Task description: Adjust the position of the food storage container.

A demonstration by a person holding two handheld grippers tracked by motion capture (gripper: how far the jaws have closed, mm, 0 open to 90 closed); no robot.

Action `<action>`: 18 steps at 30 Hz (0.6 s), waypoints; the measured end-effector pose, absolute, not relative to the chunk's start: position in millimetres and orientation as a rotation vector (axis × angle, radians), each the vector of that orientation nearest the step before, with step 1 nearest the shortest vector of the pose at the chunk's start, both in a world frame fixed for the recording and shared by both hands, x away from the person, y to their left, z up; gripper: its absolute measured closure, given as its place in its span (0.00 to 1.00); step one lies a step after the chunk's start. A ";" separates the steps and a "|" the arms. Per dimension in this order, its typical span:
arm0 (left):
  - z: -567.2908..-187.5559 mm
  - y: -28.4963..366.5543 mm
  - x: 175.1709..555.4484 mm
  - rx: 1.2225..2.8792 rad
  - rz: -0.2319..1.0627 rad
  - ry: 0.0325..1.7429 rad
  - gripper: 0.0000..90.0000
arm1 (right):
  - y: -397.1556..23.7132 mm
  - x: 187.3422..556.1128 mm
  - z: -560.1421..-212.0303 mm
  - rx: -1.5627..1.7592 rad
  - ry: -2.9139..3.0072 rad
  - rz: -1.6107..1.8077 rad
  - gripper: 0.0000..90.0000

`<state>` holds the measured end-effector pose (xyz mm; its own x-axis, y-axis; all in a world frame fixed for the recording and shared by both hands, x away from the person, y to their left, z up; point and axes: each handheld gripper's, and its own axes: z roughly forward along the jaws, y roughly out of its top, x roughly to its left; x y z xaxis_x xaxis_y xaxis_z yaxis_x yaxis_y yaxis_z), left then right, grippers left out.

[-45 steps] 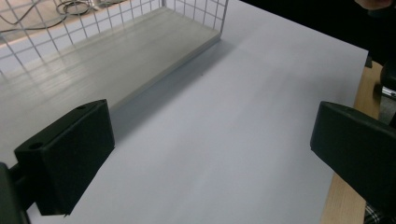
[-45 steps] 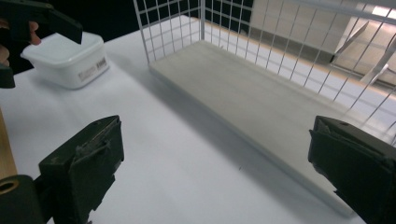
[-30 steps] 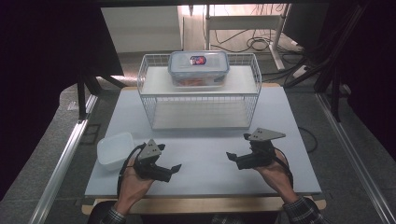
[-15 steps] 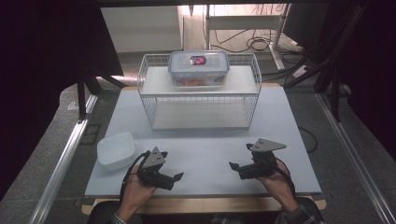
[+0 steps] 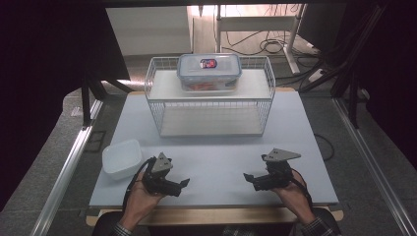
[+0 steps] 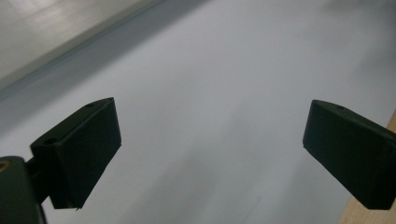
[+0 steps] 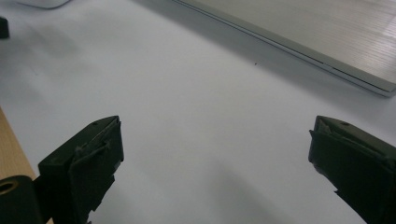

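Note:
A clear lidded food container (image 5: 209,72) with a blue rim and a red label sits on top of a white wire rack (image 5: 210,101) at the back of the table. A white square tub (image 5: 121,158) rests near the table's left edge. My left gripper (image 5: 183,186) lies low near the front left, just right of the tub, open with nothing between its jaws; in the left gripper view the gripper (image 6: 210,154) has bare white table under it. My right gripper (image 5: 247,179) is at the front right, open and empty, and its own view (image 7: 215,163) looks over bare table.
The white tabletop (image 5: 211,157) has a wooden strip (image 5: 216,215) along its front edge. The rack's lower shelf (image 5: 211,128) is bare. Cables (image 5: 275,46) lie on the floor behind the table. Metal rails (image 5: 64,177) run along both sides.
Both hands have drawn their grippers back toward the table's front edge and lowered them. Both stay open and empty. The container, rack and tub have not moved.

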<state>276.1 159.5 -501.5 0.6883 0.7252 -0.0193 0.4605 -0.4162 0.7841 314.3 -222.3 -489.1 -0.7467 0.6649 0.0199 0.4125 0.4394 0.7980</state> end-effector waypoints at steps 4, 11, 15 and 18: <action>-485.4 171.8 277.0 2.049 0.458 0.951 0.15 | -221.8 315.2 -490.4 0.932 2.396 1.204 0.04; -464.4 212.8 278.5 1.978 0.567 1.075 0.58 | -219.4 315.0 -490.6 0.914 2.403 1.193 0.04; -458.6 237.6 279.0 1.946 0.644 1.143 0.78 | -218.1 314.9 -490.8 0.909 2.407 1.187 0.04; -456.1 269.6 278.6 1.907 0.712 1.235 0.91 | -217.2 314.5 -490.9 0.903 2.410 1.182 0.04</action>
<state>278.6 269.6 -456.1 0.3816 0.9227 0.0551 0.5103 -0.2600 0.8197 314.5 -217.2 -490.9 -0.7540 0.6569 0.0008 0.4029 0.4614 0.7904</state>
